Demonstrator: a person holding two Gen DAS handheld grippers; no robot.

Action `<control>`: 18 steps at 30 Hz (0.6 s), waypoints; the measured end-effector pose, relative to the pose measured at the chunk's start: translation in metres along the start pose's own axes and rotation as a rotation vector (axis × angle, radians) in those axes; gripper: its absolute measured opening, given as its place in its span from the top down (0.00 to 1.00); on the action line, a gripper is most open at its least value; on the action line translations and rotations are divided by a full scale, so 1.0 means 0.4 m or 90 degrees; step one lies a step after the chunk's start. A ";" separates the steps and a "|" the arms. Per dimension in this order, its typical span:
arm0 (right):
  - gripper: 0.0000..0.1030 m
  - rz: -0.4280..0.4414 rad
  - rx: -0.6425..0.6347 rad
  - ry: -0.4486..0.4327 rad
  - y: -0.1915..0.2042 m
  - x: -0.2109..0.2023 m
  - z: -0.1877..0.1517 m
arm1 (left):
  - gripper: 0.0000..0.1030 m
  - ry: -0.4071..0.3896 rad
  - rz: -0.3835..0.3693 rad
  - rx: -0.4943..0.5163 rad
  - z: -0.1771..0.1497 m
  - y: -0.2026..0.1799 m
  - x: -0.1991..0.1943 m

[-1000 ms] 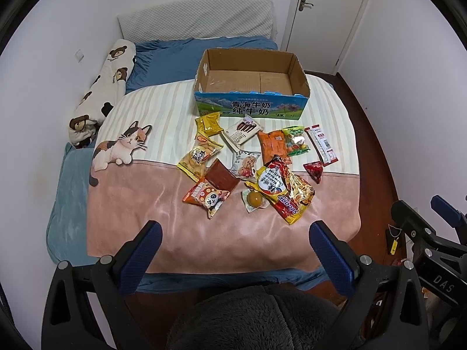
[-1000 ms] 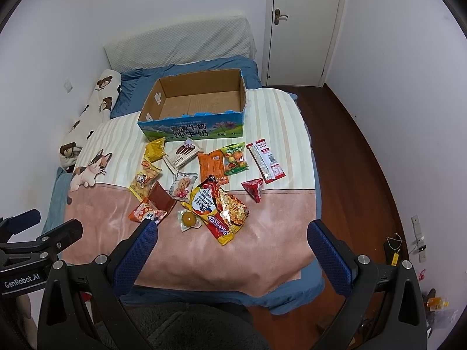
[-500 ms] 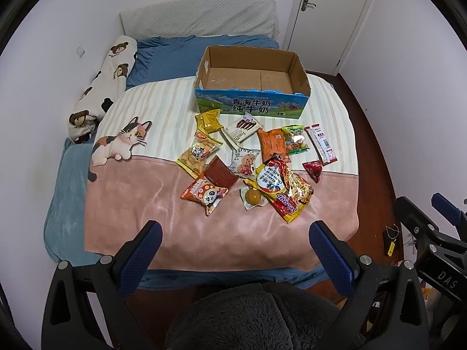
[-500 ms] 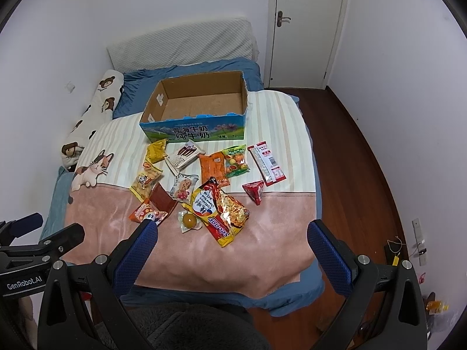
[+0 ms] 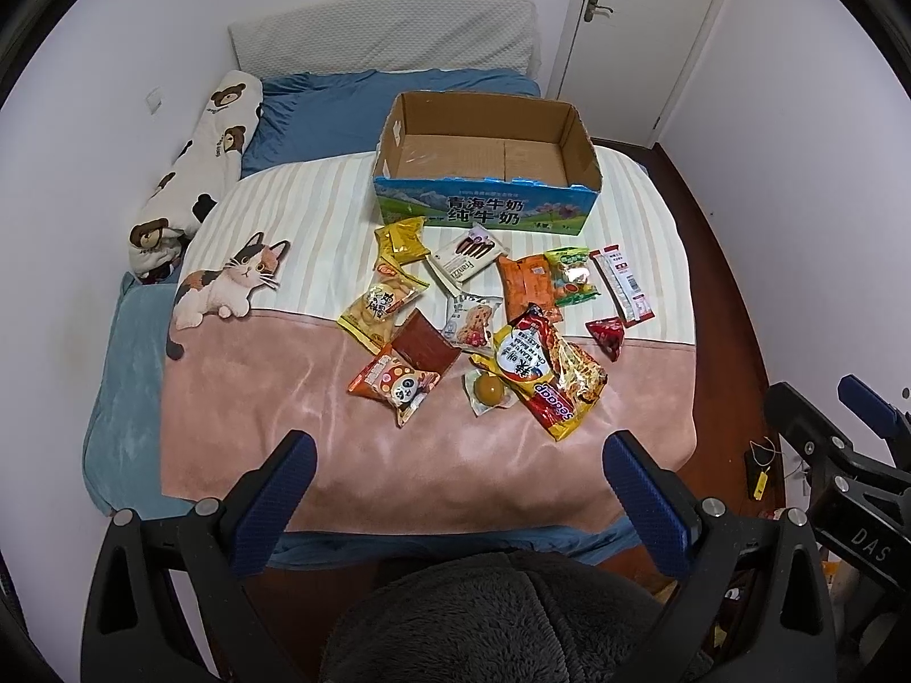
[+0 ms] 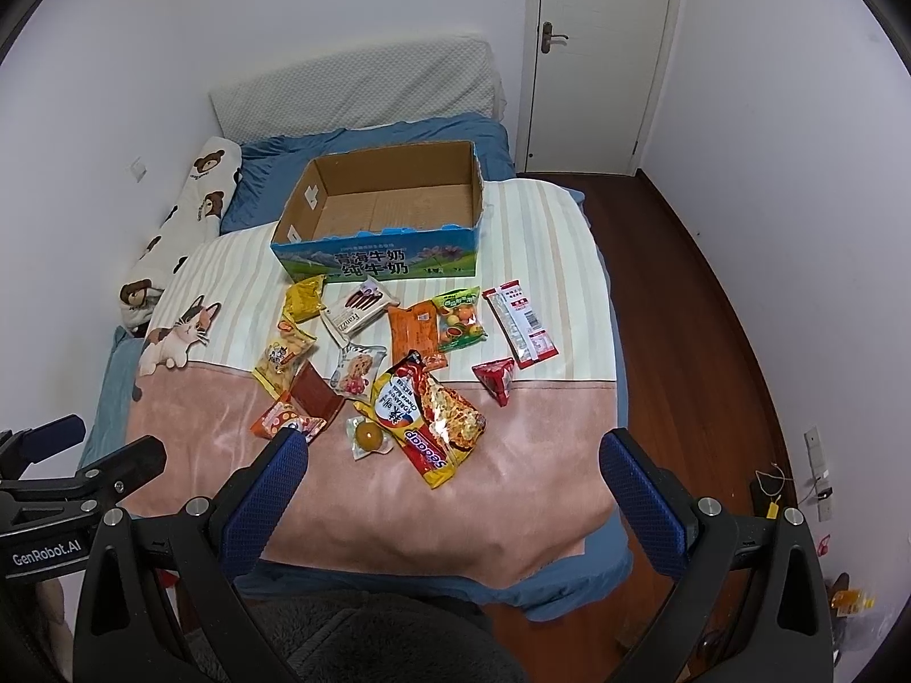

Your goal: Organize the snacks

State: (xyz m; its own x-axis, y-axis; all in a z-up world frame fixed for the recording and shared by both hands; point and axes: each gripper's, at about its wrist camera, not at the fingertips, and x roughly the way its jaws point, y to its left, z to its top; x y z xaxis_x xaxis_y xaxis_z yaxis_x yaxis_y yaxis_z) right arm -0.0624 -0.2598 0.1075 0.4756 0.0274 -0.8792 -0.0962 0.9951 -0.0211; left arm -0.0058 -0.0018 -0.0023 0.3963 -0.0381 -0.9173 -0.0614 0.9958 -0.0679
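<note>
Sitting on the bed (image 5: 239,398), the cardboard box (image 5: 484,210) held nothing | snack packets (image 5: 484,319) lay scattered just before it | left tool (image 5: 455,478) and right tool (image 6: 450,472) hovered, both spread apart.

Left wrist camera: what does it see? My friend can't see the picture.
An empty cardboard milk box sits on a bed, with about a dozen snack packets scattered in front of it. The open left claw hangs over the bed's near edge, holding nothing.

I see a bed (image 5: 136,375) against white walls (image 6: 228,28), a closed white door (image 6: 598,57), and dark wood floor (image 6: 700,341).
</note>
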 end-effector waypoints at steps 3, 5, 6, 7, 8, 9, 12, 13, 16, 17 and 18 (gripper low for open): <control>0.00 -0.001 0.000 -0.001 0.002 0.000 0.003 | 0.00 0.001 -0.001 -0.001 0.004 -0.001 0.000; 0.00 0.000 0.001 0.000 0.000 0.002 0.005 | 0.00 0.004 -0.004 0.000 0.012 -0.006 0.004; 0.00 -0.001 0.000 0.000 0.002 0.003 0.005 | 0.00 0.004 -0.004 0.001 0.015 -0.010 0.005; 0.00 -0.001 0.000 -0.001 0.002 0.003 0.006 | 0.00 0.004 -0.005 0.001 0.019 -0.010 0.006; 0.00 0.001 0.000 0.000 -0.001 0.003 0.002 | 0.00 0.003 -0.007 0.002 0.020 -0.008 0.007; 0.00 0.001 0.000 0.000 0.000 0.004 0.005 | 0.00 0.003 -0.007 0.003 0.023 -0.012 0.008; 0.00 0.001 0.001 -0.001 0.000 0.004 0.003 | 0.00 0.002 -0.009 0.002 0.022 -0.004 0.008; 0.00 0.001 0.001 -0.001 0.000 0.004 0.007 | 0.00 0.002 -0.010 0.002 0.023 -0.005 0.009; 0.00 0.002 0.002 0.000 0.002 0.006 0.007 | 0.00 0.003 -0.010 0.001 0.022 -0.002 0.009; 0.00 0.002 0.002 0.000 0.002 0.005 0.009 | 0.00 0.002 -0.010 0.002 0.019 0.000 0.010; 0.00 0.002 0.002 -0.001 0.002 0.005 0.006 | 0.00 0.002 -0.011 0.002 0.020 0.000 0.010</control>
State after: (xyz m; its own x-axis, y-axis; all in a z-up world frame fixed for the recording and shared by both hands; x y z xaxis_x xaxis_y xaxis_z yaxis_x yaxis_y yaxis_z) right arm -0.0595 -0.2587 0.1069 0.4760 0.0304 -0.8789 -0.0955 0.9953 -0.0173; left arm 0.0029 -0.0013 -0.0028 0.3943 -0.0549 -0.9173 -0.0526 0.9952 -0.0822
